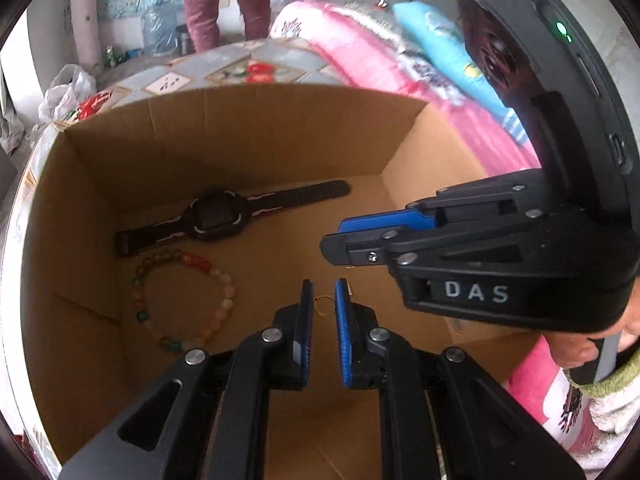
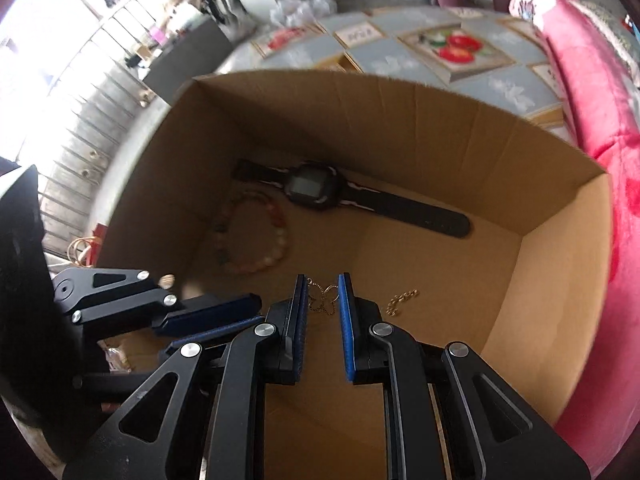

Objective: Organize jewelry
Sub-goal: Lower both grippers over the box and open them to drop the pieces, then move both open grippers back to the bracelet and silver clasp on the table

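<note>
Bed with pink quilt (image 2: 592, 92); open cardboard box (image 2: 400, 120) on it. On the box floor: black watch (image 2: 308, 188) by the far wall, bead bracelet (image 1: 184, 304) beside it. Your left tool (image 1: 324, 300) is parted around a small gold ring (image 1: 325, 306), no contact. Your right tool (image 2: 323, 296) is parted around a butterfly pendant (image 2: 322, 300); a gold chain piece (image 2: 402, 301) lies to its right. Step looks like placement or repositioning. Next: close squarely on thin metal, or withdraw straight.
</note>
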